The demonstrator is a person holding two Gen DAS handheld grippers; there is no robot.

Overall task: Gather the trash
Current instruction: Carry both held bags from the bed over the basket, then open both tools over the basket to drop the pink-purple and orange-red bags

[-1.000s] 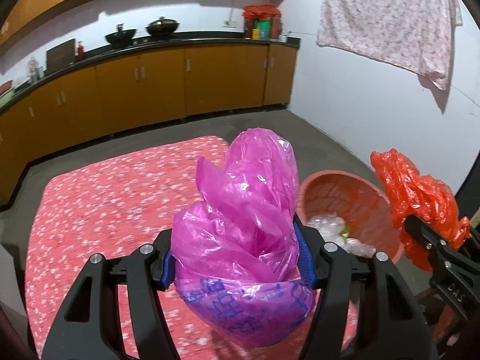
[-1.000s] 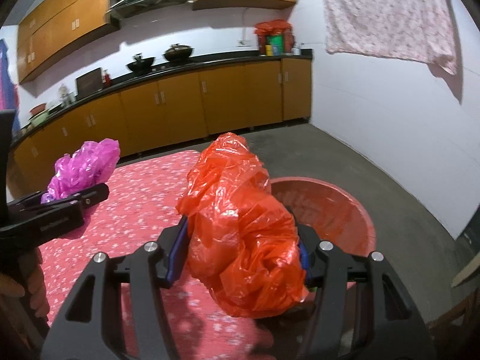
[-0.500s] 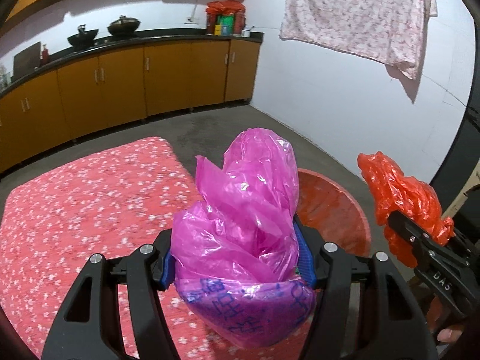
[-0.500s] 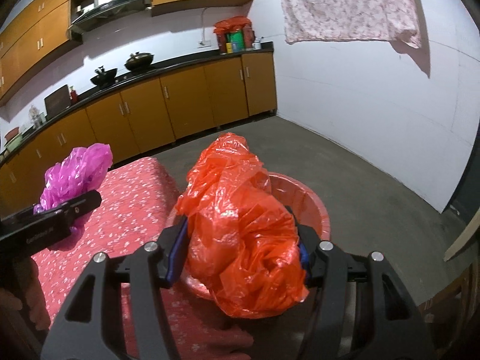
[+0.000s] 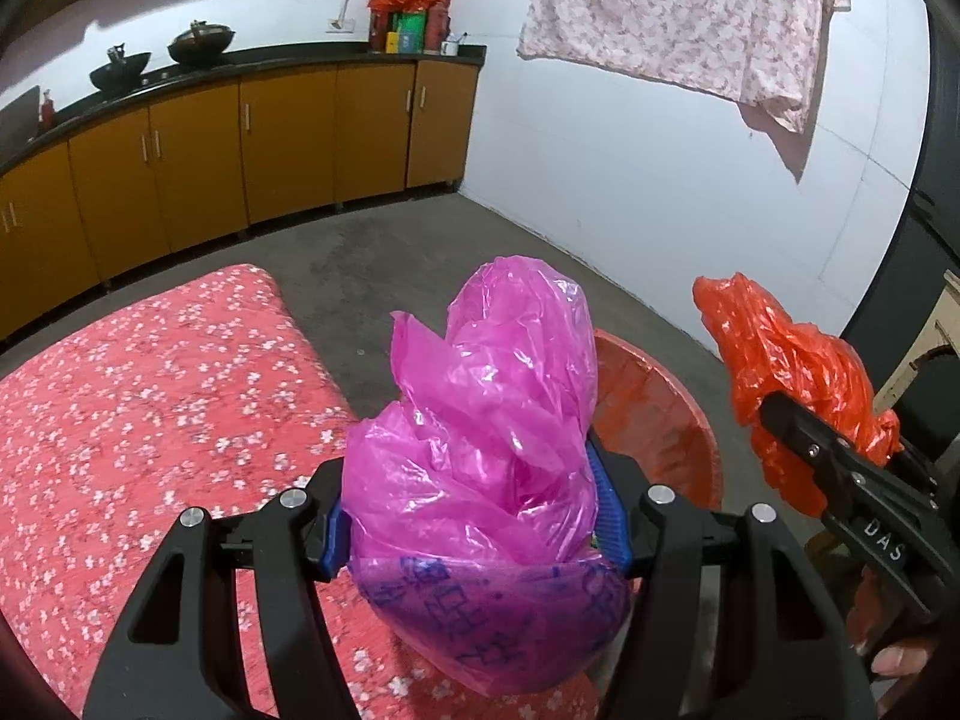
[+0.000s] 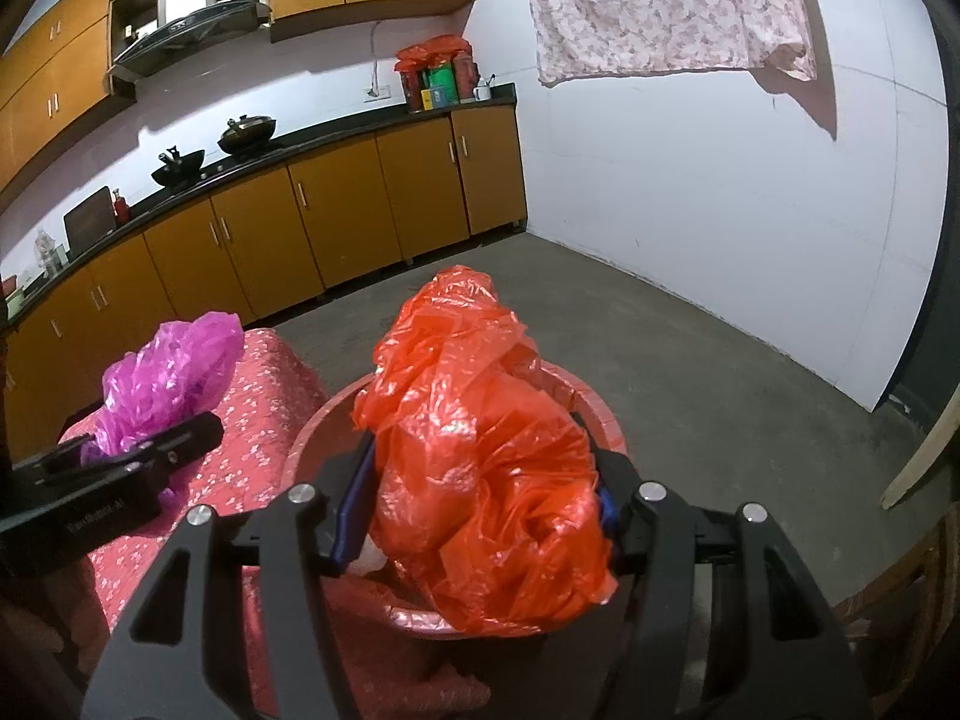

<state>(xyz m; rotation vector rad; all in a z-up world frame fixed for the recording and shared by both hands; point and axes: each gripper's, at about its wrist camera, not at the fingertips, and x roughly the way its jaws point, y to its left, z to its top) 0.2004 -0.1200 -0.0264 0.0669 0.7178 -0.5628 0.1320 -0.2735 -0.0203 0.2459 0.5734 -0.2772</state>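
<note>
The left wrist view shows the left gripper (image 5: pixel 474 531) with its fingers (image 5: pixel 606 510) closed on a crumpled magenta plastic bag (image 5: pixel 480 438), blue print visible on the bag's lower fold, and held above the near edge of the table (image 5: pixel 150 408) with its red flowered cloth. To its right in this view is the right gripper (image 5: pixel 834 456), seen side-on, clamped on an orange plastic bag (image 5: pixel 780 378); only part of the red basin (image 5: pixel 654 420) shows, behind the magenta bag, and its inside is mostly hidden. The right wrist view gives what the other cannot: the right gripper (image 6: pixel 480 516) with its fingers (image 6: pixel 354 498) closed around the orange bag (image 6: pixel 480 480), held directly over the basin (image 6: pixel 318 438), whose rim curves out on both sides of the bag (a pale scrap shows low inside it, too little to name). Here the basin sits just beside the table's corner (image 6: pixel 270 372), and the left gripper (image 6: pixel 150 450) appears at the left with the magenta bag (image 6: pixel 168 378) over the cloth. A flowered sheet (image 6: pixel 654 12) hangs on the white wall, and orange-brown cabinets (image 6: pixel 336 216) run along the back.
</note>
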